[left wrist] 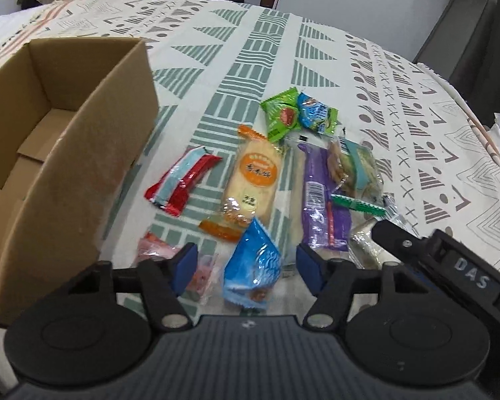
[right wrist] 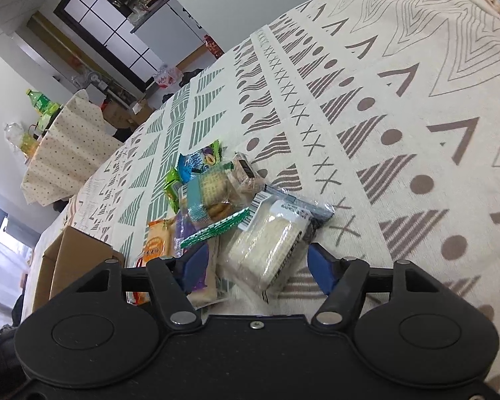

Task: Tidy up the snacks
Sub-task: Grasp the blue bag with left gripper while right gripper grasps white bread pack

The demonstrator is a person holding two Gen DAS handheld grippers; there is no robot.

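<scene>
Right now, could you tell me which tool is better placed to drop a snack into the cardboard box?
Left: its open tool straddles the blue packet, and the cardboard box sits beside it.

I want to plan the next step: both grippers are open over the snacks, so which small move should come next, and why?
Probably close the right hand-held gripper on the white pack: its open fingers already flank it. Nothing shows in the box yet.

Snacks (left wrist: 283,180) right of box (left wrist: 66,153)
</scene>
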